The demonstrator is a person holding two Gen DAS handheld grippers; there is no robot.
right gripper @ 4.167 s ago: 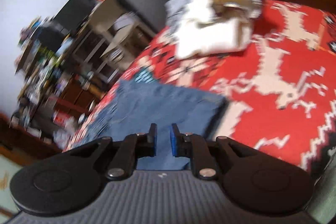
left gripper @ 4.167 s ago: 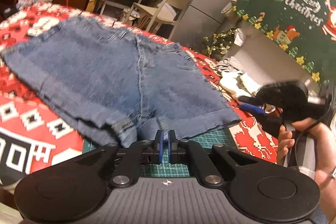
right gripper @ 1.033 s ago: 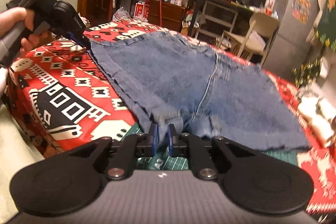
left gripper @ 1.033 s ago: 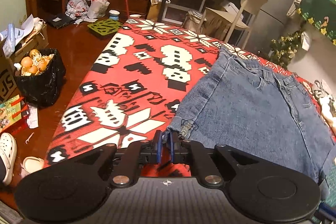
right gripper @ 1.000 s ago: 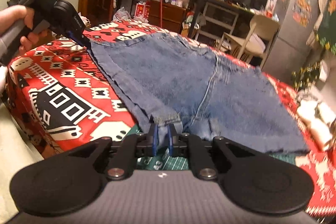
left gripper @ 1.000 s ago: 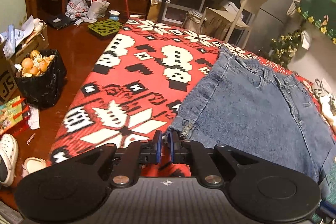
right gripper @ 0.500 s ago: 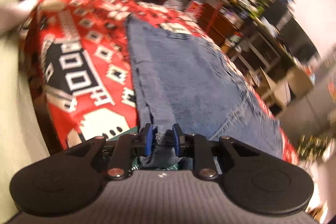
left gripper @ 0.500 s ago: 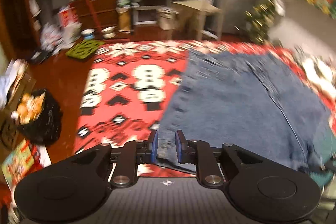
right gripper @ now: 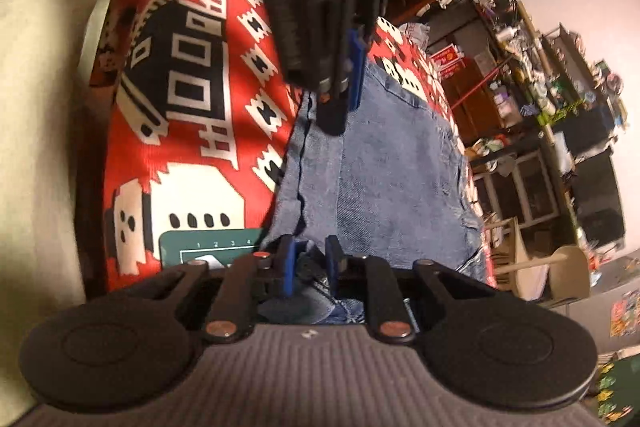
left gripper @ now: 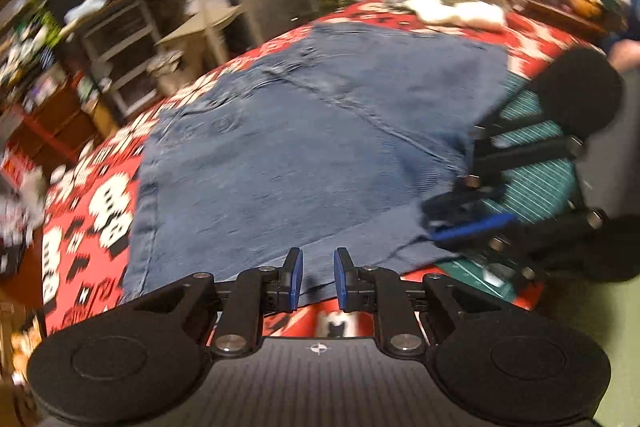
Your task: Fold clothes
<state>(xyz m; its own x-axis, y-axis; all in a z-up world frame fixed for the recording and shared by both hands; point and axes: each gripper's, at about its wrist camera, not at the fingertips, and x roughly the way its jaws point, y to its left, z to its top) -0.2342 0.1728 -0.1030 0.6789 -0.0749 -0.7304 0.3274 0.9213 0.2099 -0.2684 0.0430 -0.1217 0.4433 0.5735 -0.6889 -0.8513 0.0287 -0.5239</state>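
Denim shorts, faded blue with a centre seam and stitched hems, lie spread on the surface, which is covered by a red, white and black patterned cloth. The left gripper has its jaws apart over the near hem with nothing clamped, and the right gripper has bunched denim between its parted jaws, though whether it grips cannot be told. Only the right wrist view shows the numerals 1 2 3 4 on a green mat; only the left shows pale clothes beyond.

Dim warm light, motion-blurred fisheye edges
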